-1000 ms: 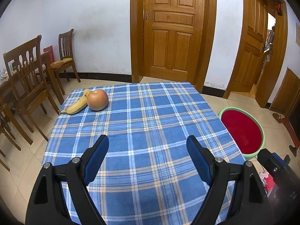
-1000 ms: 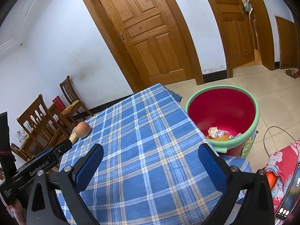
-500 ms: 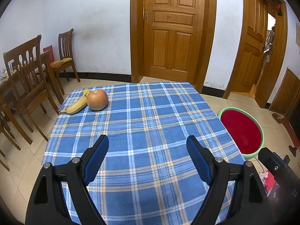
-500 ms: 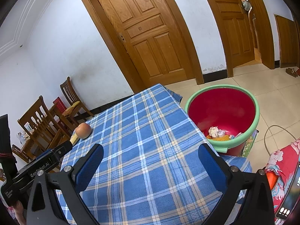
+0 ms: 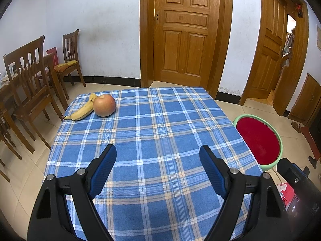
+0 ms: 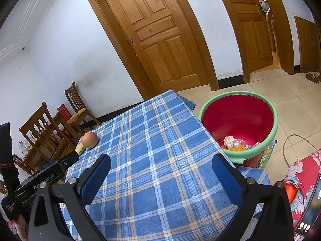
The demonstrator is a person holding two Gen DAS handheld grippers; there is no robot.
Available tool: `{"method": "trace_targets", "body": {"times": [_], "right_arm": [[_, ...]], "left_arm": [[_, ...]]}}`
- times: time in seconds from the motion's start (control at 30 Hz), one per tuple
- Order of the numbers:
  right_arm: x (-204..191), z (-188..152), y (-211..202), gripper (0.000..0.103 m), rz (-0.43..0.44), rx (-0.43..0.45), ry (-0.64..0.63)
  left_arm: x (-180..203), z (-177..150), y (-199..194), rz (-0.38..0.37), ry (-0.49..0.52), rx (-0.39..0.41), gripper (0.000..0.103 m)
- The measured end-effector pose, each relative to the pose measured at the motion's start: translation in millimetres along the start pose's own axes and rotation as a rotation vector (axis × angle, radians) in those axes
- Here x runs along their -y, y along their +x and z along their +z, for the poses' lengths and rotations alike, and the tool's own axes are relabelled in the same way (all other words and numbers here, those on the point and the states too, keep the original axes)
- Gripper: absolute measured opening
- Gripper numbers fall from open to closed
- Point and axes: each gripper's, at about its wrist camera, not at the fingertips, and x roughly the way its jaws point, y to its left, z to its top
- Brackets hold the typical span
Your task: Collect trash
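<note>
A red bin with a green rim [image 6: 238, 118] stands on the floor at the table's right side; crumpled white paper and orange scraps [image 6: 232, 143] lie in it. It also shows in the left wrist view [image 5: 258, 140]. My left gripper [image 5: 158, 160] is open and empty above the near part of the blue plaid tablecloth [image 5: 160, 124]. My right gripper [image 6: 160, 168] is open and empty above the cloth's near right part [image 6: 156, 140]. An apple [image 5: 104, 105] and a banana [image 5: 83, 110] lie at the far left corner; the apple also shows in the right wrist view [image 6: 89, 139].
Wooden chairs [image 5: 30, 92] stand left of the table. Closed wooden doors [image 5: 186, 34] are behind it. A red floral cloth [image 6: 303, 178] and a phone [image 6: 309, 217] are at the lower right. A cable [image 6: 289, 144] lies on the floor.
Both grippers stay open and almost still. The right wrist view has shifted very slightly.
</note>
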Motion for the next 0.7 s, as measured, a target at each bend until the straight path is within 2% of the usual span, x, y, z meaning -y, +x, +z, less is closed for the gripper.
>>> {"method": "trace_targets", "body": {"times": [0.7], "right_arm": [[-0.7, 0.4, -0.8, 0.103, 0.001, 0.003, 0.001]], "left_arm": [[1.0, -1.4, -0.2, -0.001, -0.010, -0.004, 0.084]]}}
